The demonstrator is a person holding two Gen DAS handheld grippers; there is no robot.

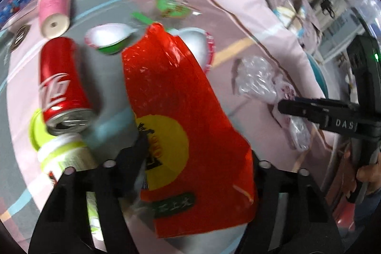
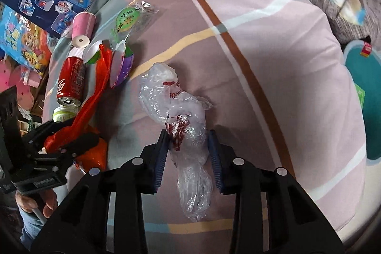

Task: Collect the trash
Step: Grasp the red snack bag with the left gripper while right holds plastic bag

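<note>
Your left gripper [image 2: 69, 139] is clenched on one red bag [image 1: 176, 111]. Your right gripper [image 2: 188, 149] stands released astride one clear bag [image 2: 176, 106] on the bedspread [image 2: 273, 51]. At ten o'clock lie one red can [image 2: 71, 80], one pink cup [image 2: 82, 27] and two bowls.

Soft daylight, motion blur, fisheye-warped edges

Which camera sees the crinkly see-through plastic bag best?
The right wrist view: the crumpled clear plastic bag lies whole, centred between the open right gripper fingers. The left wrist view shows it small, off at the right edge, partly behind that gripper.
</note>
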